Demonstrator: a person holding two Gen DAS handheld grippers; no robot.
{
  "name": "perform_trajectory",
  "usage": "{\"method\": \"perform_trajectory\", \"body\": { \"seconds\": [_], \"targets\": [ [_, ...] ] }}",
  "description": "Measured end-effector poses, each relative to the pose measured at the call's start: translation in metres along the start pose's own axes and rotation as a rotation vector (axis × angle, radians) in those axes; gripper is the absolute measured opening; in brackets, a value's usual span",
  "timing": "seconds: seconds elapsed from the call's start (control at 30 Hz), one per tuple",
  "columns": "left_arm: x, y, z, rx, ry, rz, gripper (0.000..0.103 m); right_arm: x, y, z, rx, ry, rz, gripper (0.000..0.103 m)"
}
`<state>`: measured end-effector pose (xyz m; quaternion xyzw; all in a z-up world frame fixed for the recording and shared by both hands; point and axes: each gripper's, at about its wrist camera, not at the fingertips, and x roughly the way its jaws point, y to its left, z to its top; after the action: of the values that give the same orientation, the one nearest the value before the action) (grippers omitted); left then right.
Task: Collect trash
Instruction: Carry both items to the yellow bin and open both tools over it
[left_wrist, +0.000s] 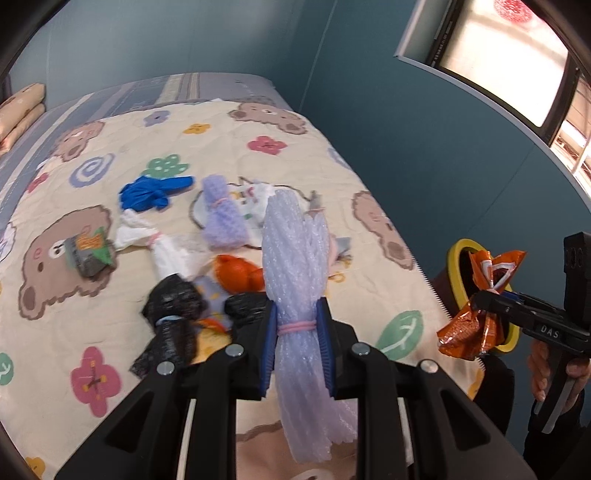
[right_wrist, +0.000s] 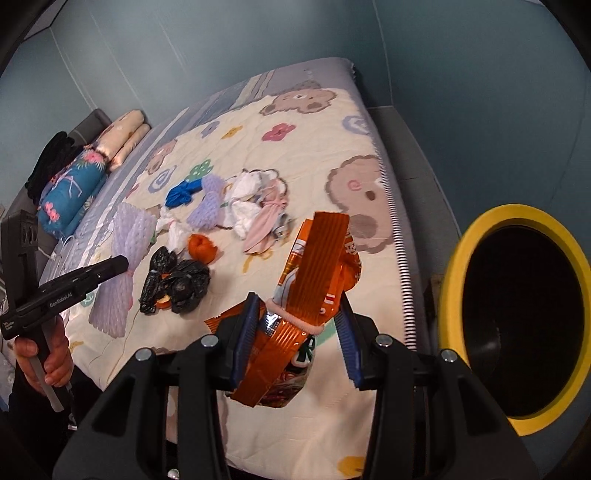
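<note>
Left tongs (left_wrist: 297, 325) clenched on a lilac foam-net bundle (left_wrist: 295, 258) above the bed's (right_wrist: 314, 424) near edge. Right tongs (right_wrist: 295, 332) grip an orange wrapper (right_wrist: 314, 266) beside the yellow-rimmed bin (right_wrist: 458, 280). Recommend releasing only once squarely over the opening.

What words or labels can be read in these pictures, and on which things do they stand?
"DAS": on the right claw, its black body.
"GenRobot.AI": on the left claw, its black body; smaller print beside it is unreadable.
Orange snack wrapper: print too crumpled to read.
Green-orange packet: blurred.
</note>
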<state>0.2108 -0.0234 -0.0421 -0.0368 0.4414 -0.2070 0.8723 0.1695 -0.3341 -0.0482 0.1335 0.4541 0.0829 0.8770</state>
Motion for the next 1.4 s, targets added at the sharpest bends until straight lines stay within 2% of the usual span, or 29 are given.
{"method": "perform_trajectory", "body": {
  "seconds": [0.4,0.77,1.03,1.2,1.4],
  "targets": [
    [0.039,-0.115,0.028,0.15,0.021,-0.149,0.02,-0.055,-0.085,0.008,0.105,-0.107,-0.117,0.04],
    [0.087,-0.2,0.04,0.237,0.051,-0.231,0.02,-0.084,-0.158,0.014,0.204,-0.181,-0.258,0.04],
    [0.123,-0.256,0.042,0.282,0.081,-0.279,0.02,-0.085,-0.205,0.008,0.266,-0.178,-0.353,0.04],
    [0.143,-0.287,0.039,0.308,0.094,-0.307,0.021,-0.082,-0.231,-0.001,0.307,-0.163,-0.38,0.04],
    [0.161,-0.307,0.034,0.314,0.11,-0.337,0.022,-0.083,-0.249,-0.008,0.322,-0.154,-0.404,0.043]
  ]
}}
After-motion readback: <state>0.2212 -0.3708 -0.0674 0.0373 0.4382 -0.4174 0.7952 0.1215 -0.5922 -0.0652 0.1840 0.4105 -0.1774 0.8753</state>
